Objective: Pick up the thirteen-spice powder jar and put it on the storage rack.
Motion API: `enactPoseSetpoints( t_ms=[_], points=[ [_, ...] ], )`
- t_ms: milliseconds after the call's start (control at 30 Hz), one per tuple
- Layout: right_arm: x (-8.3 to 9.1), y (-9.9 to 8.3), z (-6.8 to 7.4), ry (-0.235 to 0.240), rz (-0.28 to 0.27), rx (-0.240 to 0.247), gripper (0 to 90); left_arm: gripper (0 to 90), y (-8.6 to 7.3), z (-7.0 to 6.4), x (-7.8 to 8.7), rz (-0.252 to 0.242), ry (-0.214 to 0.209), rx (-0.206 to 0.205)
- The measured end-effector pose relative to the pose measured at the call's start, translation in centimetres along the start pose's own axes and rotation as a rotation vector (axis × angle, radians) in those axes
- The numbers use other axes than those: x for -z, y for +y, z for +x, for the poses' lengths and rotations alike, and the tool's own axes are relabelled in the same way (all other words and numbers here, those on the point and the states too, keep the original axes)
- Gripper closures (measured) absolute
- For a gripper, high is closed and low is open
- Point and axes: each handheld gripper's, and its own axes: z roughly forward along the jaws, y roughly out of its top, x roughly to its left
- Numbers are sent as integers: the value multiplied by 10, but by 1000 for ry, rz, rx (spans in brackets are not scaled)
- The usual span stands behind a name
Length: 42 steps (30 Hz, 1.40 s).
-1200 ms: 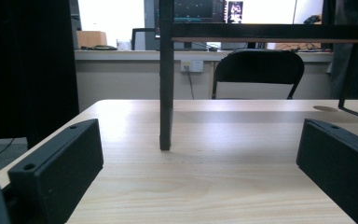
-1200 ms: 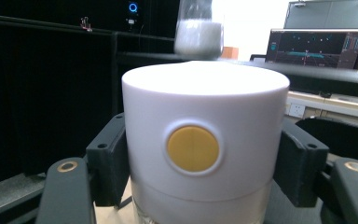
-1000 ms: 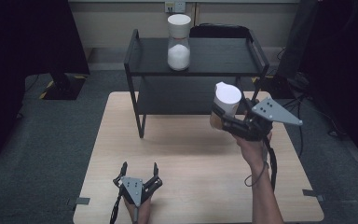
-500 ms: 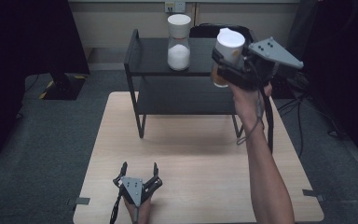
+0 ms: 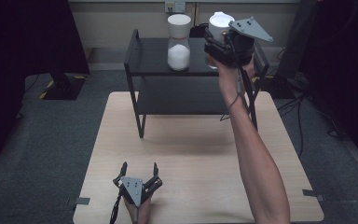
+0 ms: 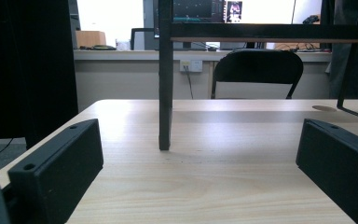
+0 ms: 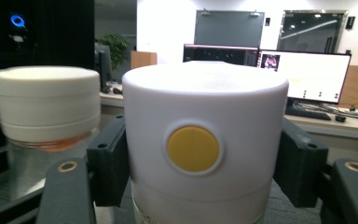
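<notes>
Jar [image 5: 220, 22] with white lid, clamped in right gripper [image 5: 216, 44], has risen from table height to shelf top [image 5: 154, 53] beside second jar [image 5: 179, 42]—placement looks imminent; left gripper [image 5: 138, 175] idle, jaws apart, on table [image 5: 205, 154].

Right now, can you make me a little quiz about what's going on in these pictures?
1. True or false: the right gripper holds a white-lidded jar.
2. Where does the other jar stand? A) on the shelf rack's top B) on the wooden table C) on the floor
3. Fill in: the left gripper's jaws are ____.

Key: 1 true; 2 A; 3 open
</notes>
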Motion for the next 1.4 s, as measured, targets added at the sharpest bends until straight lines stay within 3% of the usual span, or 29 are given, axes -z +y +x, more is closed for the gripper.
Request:
enactPoseSetpoints(
  t_ms=[100, 400, 700, 1167, 1267, 1400],
  points=[
    [-8, -1, 0, -5, 23, -5, 300, 1, 0, 0, 0, 0, 0, 0],
    [-16, -8, -3, 15, 25, -26, 300, 1, 0, 0, 0, 1, 2, -1],
    [-15, -16, -4, 16, -1, -34, 300, 1, 0, -1, 0, 0, 3, -1],
    [-17, -14, -10, 34, 6, -48, 295, 2, 0, -2, 0, 1, 10, -2],
    [-16, -15, -13, 41, -14, -86, 127, 2, 0, -2, 0, 1, 10, -1],
    [-17, -12, -9, 21, -18, -73, 0, 2, 0, -2, 0, 1, 11, -2]
  ],
)
